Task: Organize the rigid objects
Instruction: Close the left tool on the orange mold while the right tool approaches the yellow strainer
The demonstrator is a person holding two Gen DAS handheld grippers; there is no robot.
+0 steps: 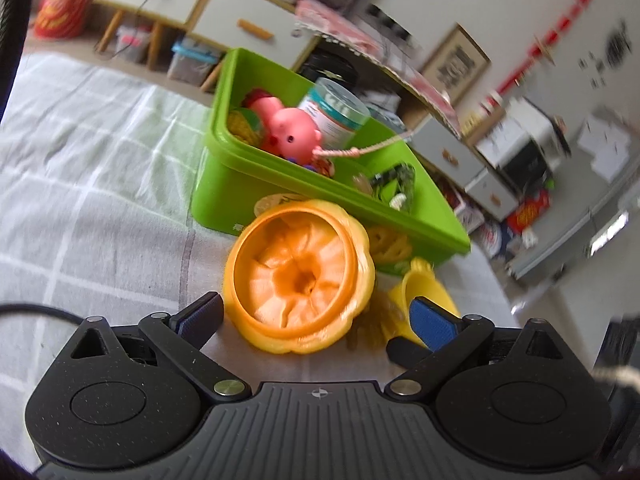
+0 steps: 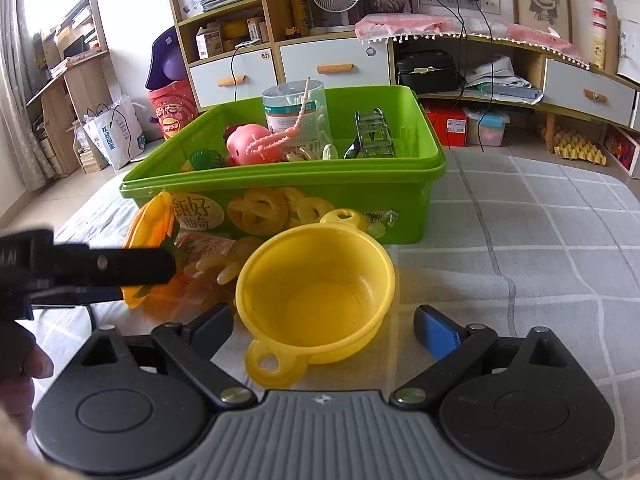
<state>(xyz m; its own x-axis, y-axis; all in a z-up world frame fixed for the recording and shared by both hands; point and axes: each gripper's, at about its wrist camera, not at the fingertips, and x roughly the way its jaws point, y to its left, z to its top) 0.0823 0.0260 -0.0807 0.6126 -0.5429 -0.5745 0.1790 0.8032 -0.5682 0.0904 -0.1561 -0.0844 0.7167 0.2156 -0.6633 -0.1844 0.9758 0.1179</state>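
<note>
An orange pumpkin-shaped shell [image 1: 298, 276] lies tilted on the checked cloth, its hollow side facing my left gripper [image 1: 316, 320]. That gripper is open, with a finger on either side of the shell and neither pad pressing it. A yellow two-handled bowl [image 2: 316, 296] sits upright between the fingers of my right gripper [image 2: 324, 330], which is open, with gaps on both sides. The bowl [image 1: 424, 288] shows just right of the shell. A green bin [image 2: 408, 208] stands right behind both. One black finger of the left gripper [image 2: 120, 266] crosses the shell [image 2: 152, 220].
The bin [image 1: 248, 200] holds a pink pig toy [image 2: 244, 142], a clear jar [image 2: 294, 112], a pink stick toy and a grey rack [image 2: 374, 134]. A snack packet [image 2: 204, 252] lies between shell and bowl. Checked cloth [image 2: 520, 240] spreads to the right. Shelves and drawers line the back wall.
</note>
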